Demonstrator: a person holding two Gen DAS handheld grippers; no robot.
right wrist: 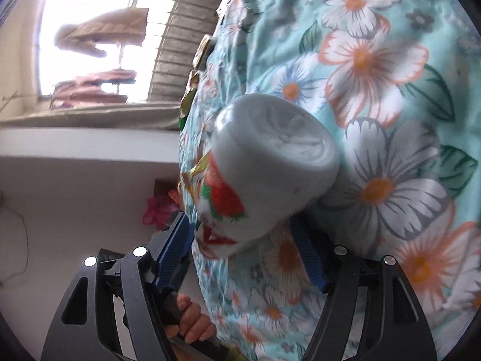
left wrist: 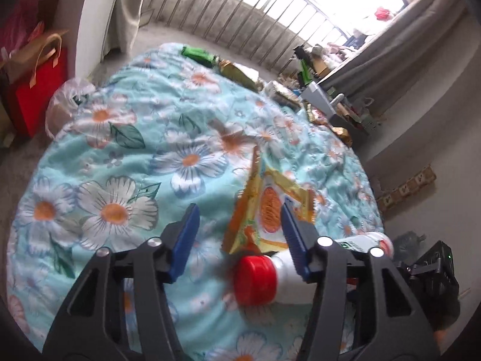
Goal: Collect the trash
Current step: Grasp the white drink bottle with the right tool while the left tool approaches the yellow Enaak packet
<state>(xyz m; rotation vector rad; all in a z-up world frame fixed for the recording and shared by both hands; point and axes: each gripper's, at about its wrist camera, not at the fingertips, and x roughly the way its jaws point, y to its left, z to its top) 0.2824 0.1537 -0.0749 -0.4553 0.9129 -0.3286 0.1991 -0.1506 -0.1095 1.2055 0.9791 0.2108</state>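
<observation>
A white plastic bottle (left wrist: 279,276) with a red cap lies on its side on the floral blue bedspread (left wrist: 144,150). An orange-yellow snack wrapper (left wrist: 264,207) lies just beyond it. My left gripper (left wrist: 239,219) is open over the cap and wrapper, touching neither. In the right wrist view the bottle (right wrist: 270,174) shows bottom-first with a strawberry label. My right gripper (right wrist: 240,234) is open, its jaws either side of the bottle's body, not closed on it.
More wrappers (left wrist: 237,72) and a green packet (left wrist: 198,54) lie at the far bed edge. A clear plastic bag (left wrist: 66,102) and red paper bags (left wrist: 36,90) stand on the floor at left. A cluttered shelf (left wrist: 330,102) stands at right, near the window railing.
</observation>
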